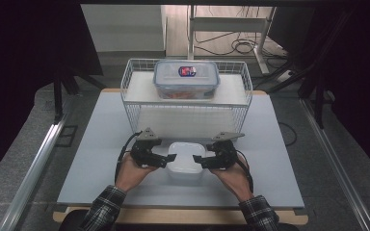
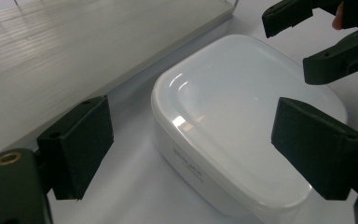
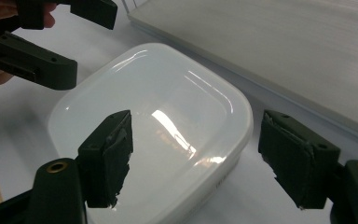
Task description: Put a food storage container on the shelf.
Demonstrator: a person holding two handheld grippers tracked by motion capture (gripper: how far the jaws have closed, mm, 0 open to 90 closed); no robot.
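A white lidded box (image 1: 186, 162) sits on the grey table mat between my two hands. My left gripper (image 1: 172, 158) points at its left side, and my right gripper (image 1: 197, 159) points at its right side. In the left gripper view the white box (image 2: 242, 107) lies under and between the spread jaws of my left gripper (image 2: 196, 149), whose pads stand clear of it. In the right gripper view my right gripper (image 3: 203, 158) hangs open over the white box (image 3: 168, 107), with one pad above the lid and the other off its edge. Nothing is gripped.
A white wire basket rack (image 1: 130, 103) stands just behind the box, and its shelf edge (image 2: 121, 60) is close to the jaws. On top of the rack is a clear box with a blue-rimmed lid (image 1: 186, 79). The mat (image 1: 96, 168) spreads out to both sides.
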